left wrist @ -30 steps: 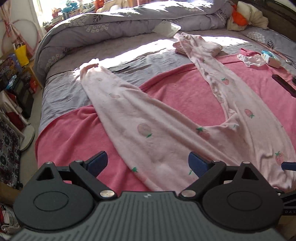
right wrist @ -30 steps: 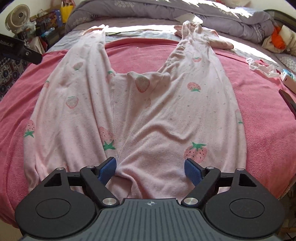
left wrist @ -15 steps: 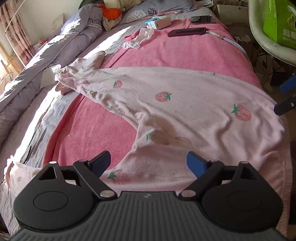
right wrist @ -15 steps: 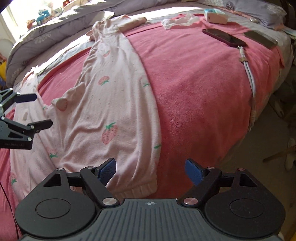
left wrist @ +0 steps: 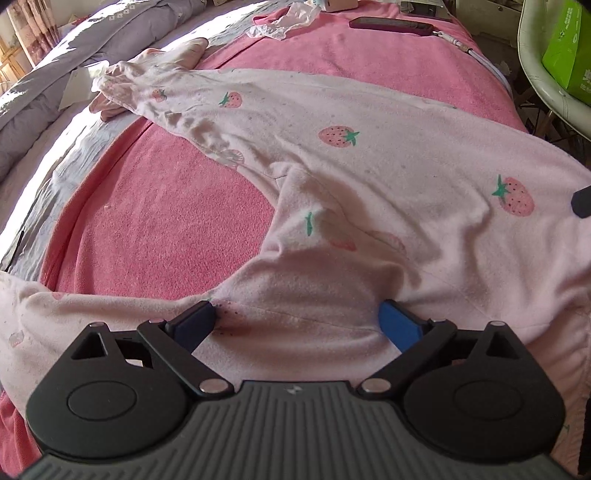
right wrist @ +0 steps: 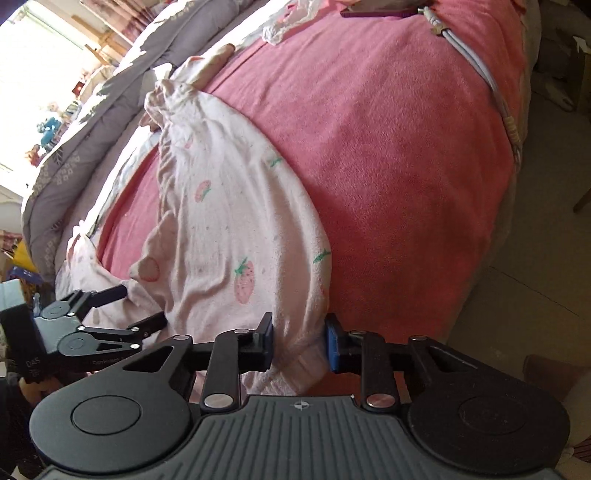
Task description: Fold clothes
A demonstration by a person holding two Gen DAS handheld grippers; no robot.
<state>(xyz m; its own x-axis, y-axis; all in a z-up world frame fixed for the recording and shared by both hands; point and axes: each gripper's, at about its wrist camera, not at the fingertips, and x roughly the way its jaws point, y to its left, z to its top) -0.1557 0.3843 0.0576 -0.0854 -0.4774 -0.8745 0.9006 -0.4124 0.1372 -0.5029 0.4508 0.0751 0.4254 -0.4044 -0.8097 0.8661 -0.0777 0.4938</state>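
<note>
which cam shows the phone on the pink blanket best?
Left wrist view: the dark phone lies whole near the top edge, on the pink blanket, cable plug at its right end. In the right wrist view the phone is cut by the top edge; only its lower side and the cable show.

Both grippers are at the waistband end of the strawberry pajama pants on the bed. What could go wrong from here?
1. The right gripper, whose jaws have just been closing, pinches only a bunched edge of the pants; it may slip out on lifting.
2. The left gripper is open astride the cloth; lifting now would leave that side behind and skew the fold.
</note>
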